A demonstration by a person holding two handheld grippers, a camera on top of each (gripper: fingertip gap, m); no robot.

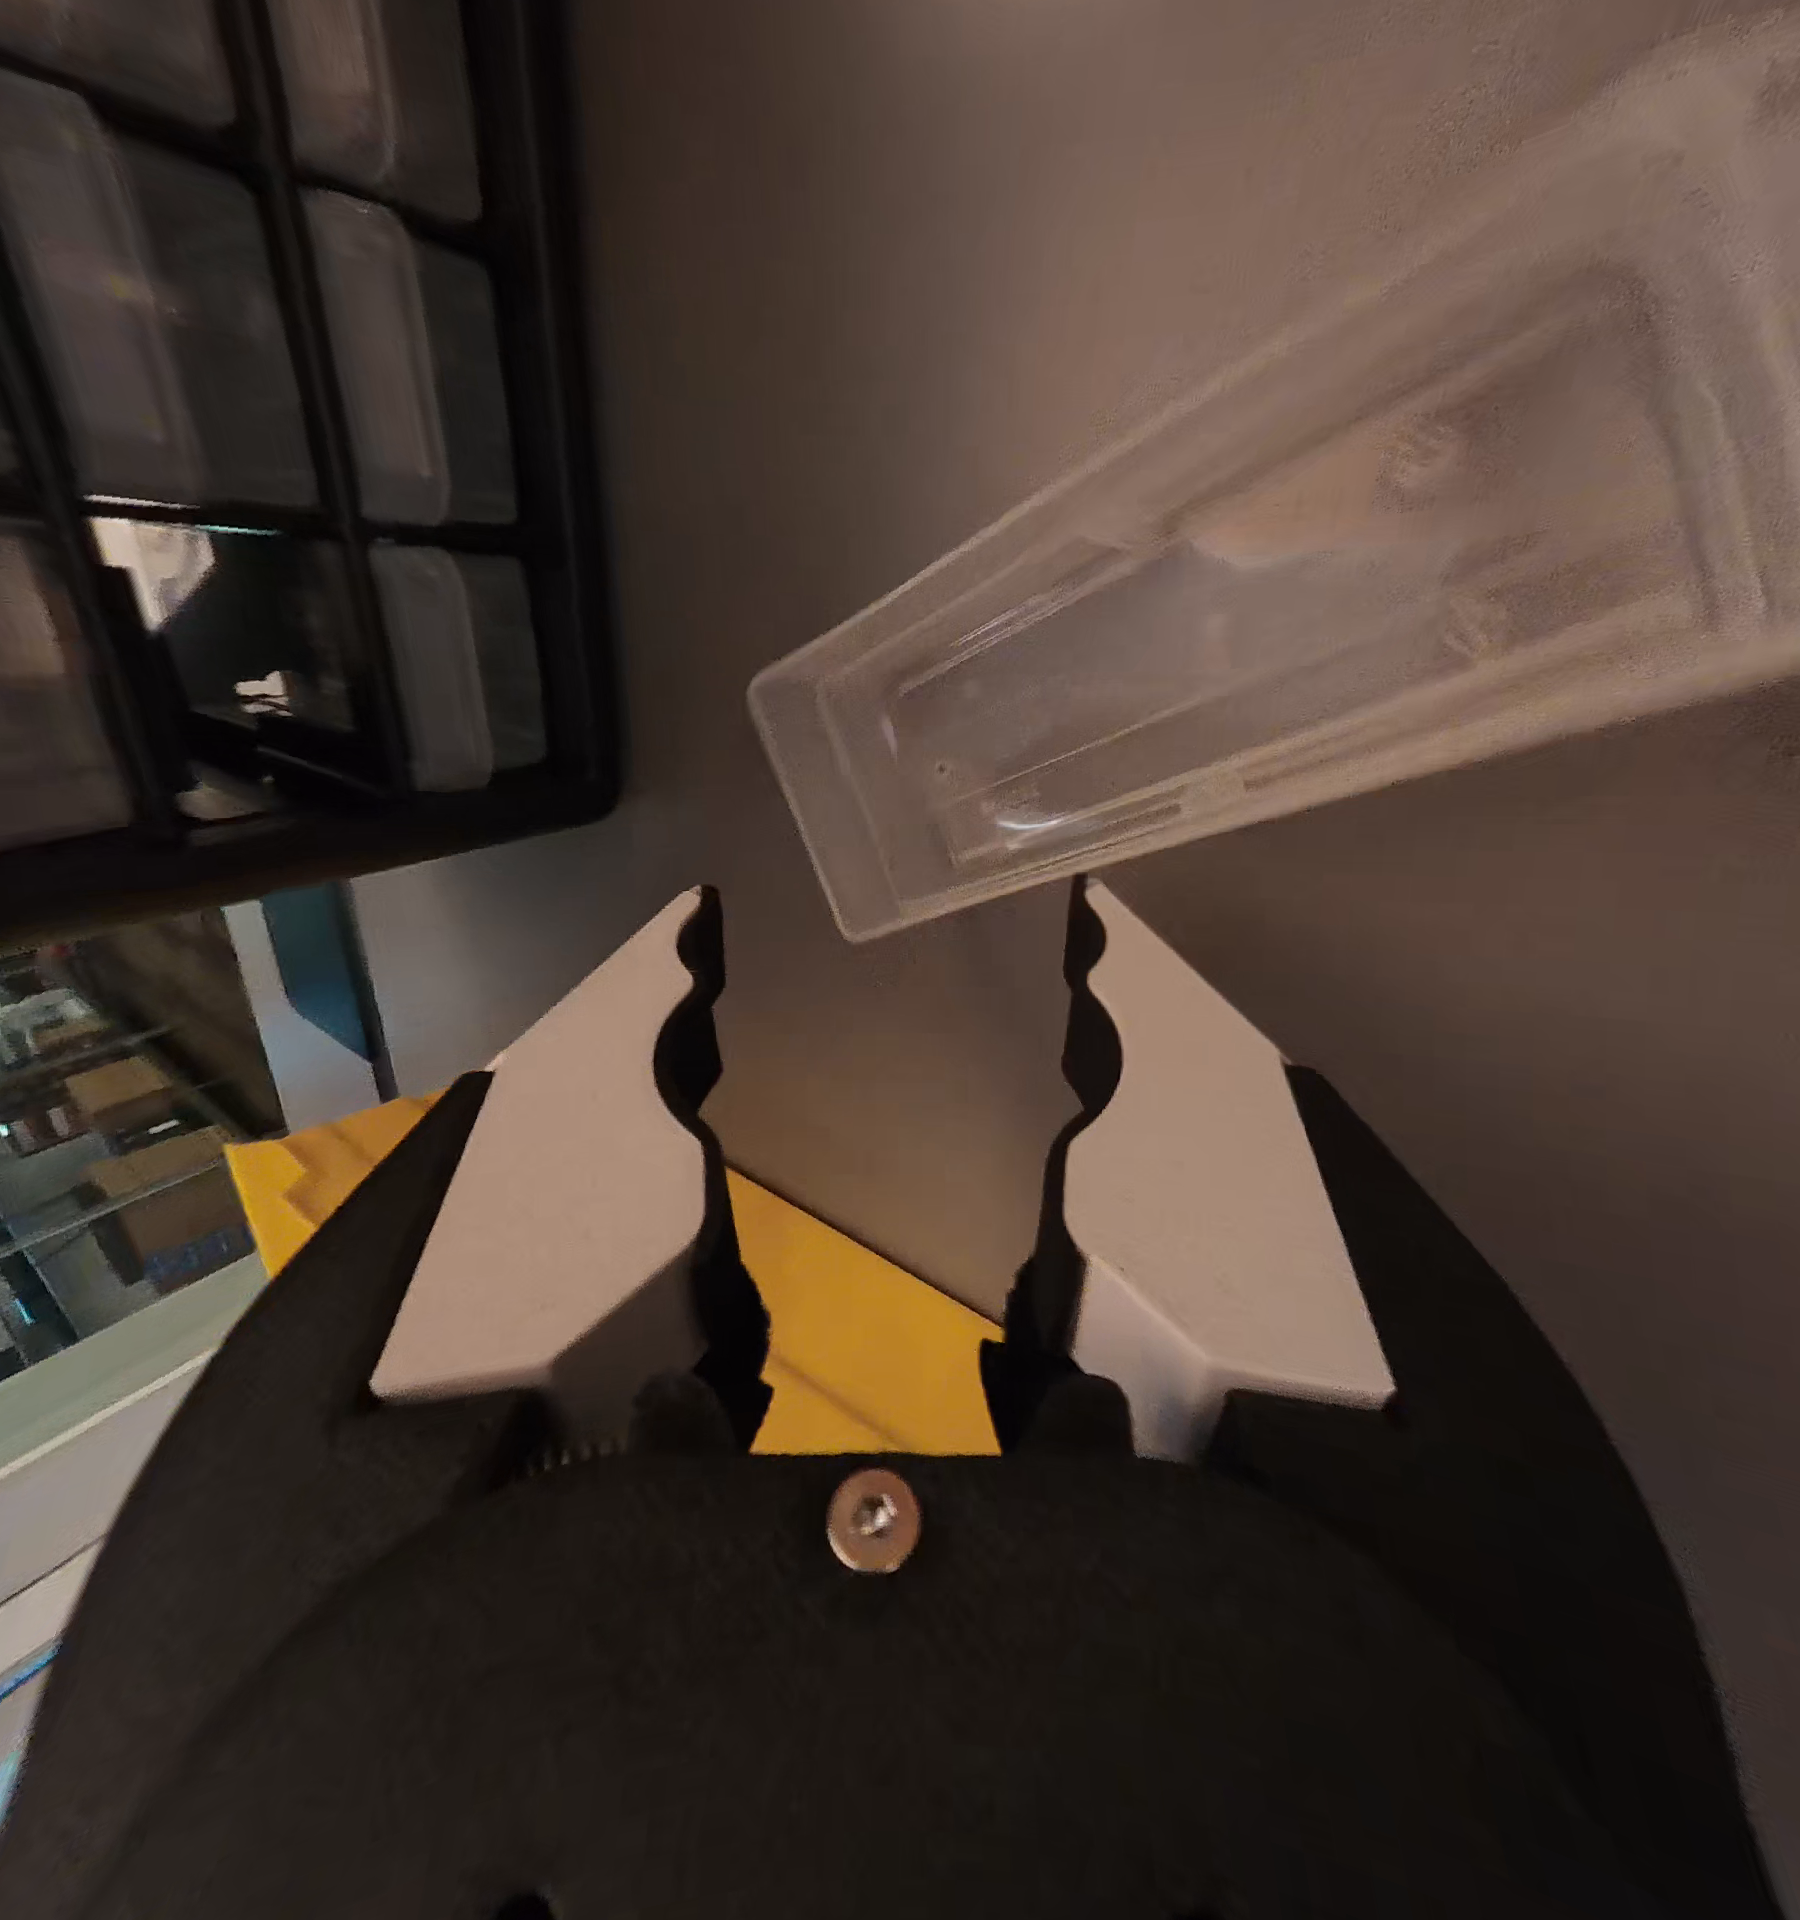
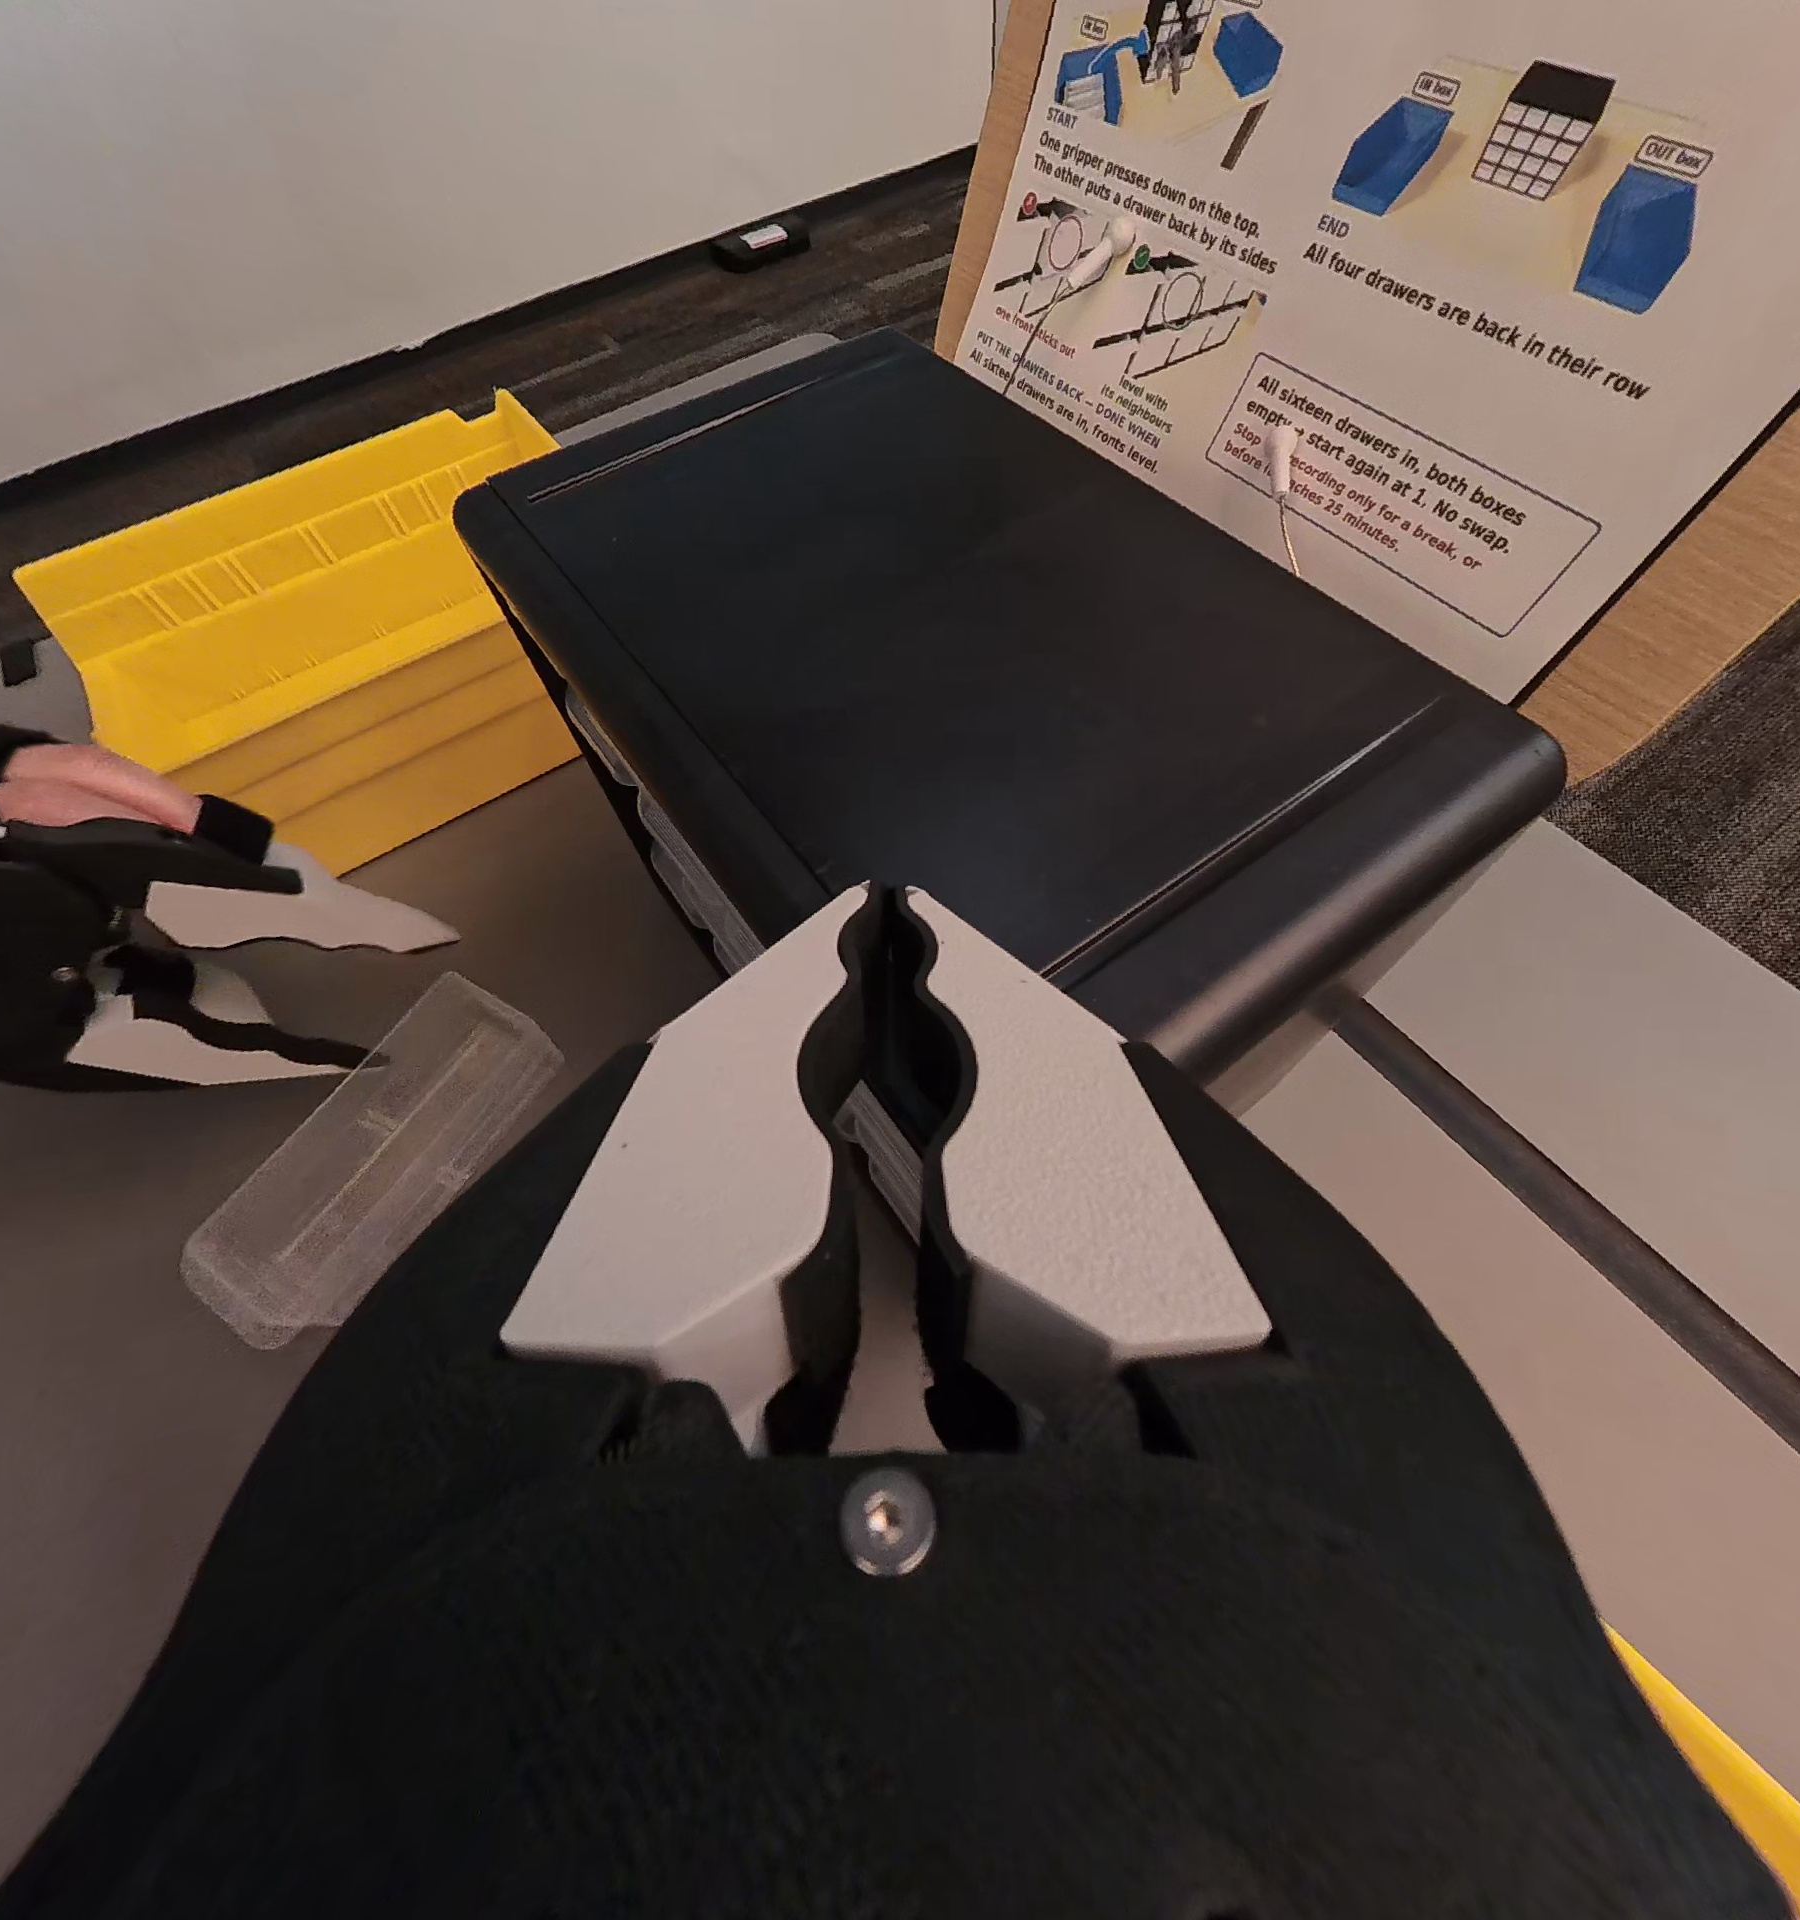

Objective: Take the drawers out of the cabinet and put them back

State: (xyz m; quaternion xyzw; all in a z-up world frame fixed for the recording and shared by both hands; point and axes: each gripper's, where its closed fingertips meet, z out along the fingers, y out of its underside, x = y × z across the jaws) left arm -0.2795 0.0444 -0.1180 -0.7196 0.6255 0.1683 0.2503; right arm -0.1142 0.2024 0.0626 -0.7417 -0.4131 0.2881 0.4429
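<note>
The black drawer cabinet stands on the grey table. In the left wrist view the cabinet shows its grid of clear drawers, with one slot open and empty. A clear plastic drawer lies on the table in front of the cabinet; it also shows in the right wrist view. My left gripper is open, its tips at the drawer's near end and not closed on it; in the right wrist view the left gripper is held by a gloved hand. My right gripper is shut and empty over the cabinet top's front edge.
A yellow bin sits to the left of the cabinet, also visible behind my left fingers. An instruction board leans behind the cabinet. Another yellow bin edge shows at the lower right. The table's edge runs along the right. Left tips to right tips: about 30 cm. It is some 12 cm from my left tips to the cabinet.
</note>
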